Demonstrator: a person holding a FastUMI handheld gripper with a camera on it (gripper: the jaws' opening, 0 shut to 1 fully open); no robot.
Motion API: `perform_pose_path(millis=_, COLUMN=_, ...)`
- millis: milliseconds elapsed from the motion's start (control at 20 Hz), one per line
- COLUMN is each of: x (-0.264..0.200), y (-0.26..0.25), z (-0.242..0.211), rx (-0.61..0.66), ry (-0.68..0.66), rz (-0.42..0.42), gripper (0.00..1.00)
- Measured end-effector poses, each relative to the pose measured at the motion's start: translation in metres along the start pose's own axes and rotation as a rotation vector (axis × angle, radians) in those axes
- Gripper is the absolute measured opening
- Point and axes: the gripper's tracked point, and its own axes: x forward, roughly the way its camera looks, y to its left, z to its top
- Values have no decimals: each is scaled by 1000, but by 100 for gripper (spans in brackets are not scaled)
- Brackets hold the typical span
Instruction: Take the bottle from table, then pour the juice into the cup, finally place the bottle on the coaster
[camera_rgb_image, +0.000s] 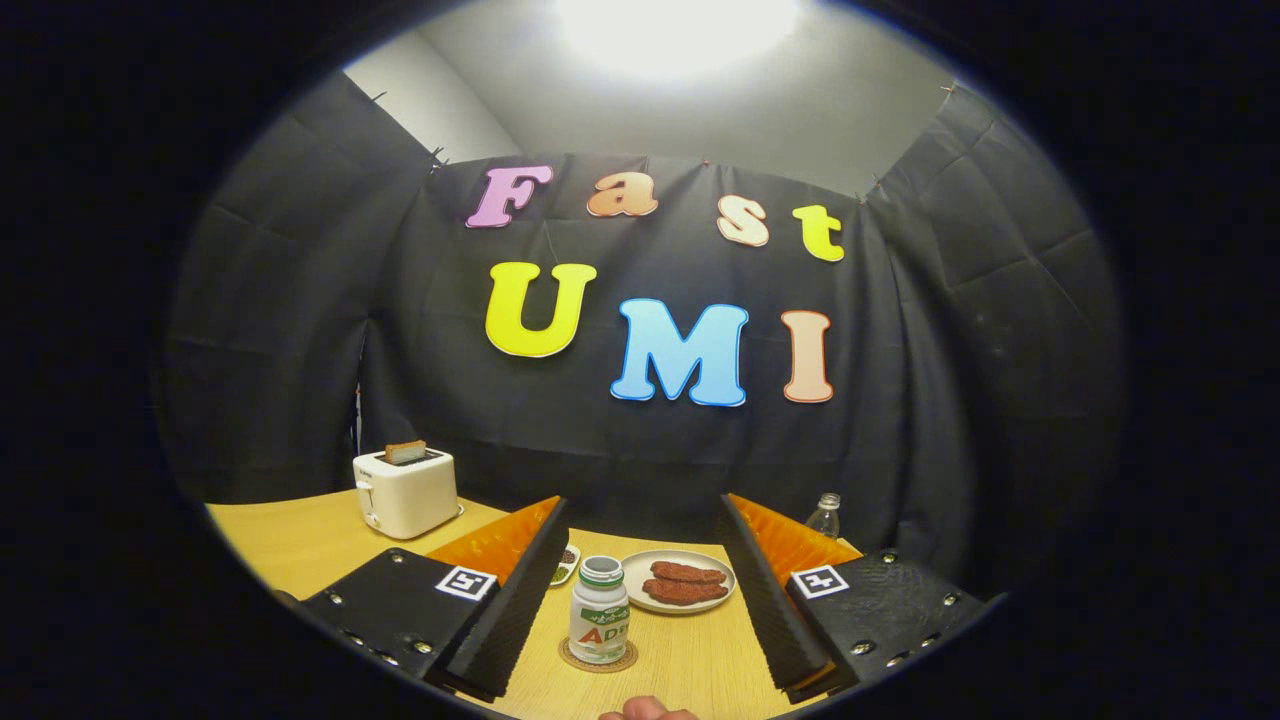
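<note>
1. We see the claw (640, 640) spread wide, its two fingers apart and pressing on nothing.
2. The bottle (599, 624) stands upright between the fingers, touching neither of them. It is a small white bottle with a green and red label, and its top looks open.
3. The bottle sits on the coaster (598, 660), a round brown mat on the wooden table (300, 545), close to the table's near edge.
4. Just beyond the bottle, further in toward the middle of the table, lies a pale plate (677, 581) carrying two reddish-brown pieces of food (685, 583).
5. To the left of the plate, partly hidden behind the left finger, we make out a small dish (565, 565) with something dark in it; we cannot tell what it holds.
6. A white toaster (405, 491) stands near the table's far left corner, with a slice of toast (405, 451) poking out of its slot.
7. A clear plastic bottle (824, 516) stands toward the table's far right edge, behind the right finger.
8. At the table's near edge, below the coaster, a bit of a person's hand (648, 710) shows.
</note>
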Motion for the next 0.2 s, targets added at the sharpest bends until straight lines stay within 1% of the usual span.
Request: perform_pose_path(millis=200, x=-9, y=-4, z=5, rx=8, ry=-15, rz=-2, gripper=92)
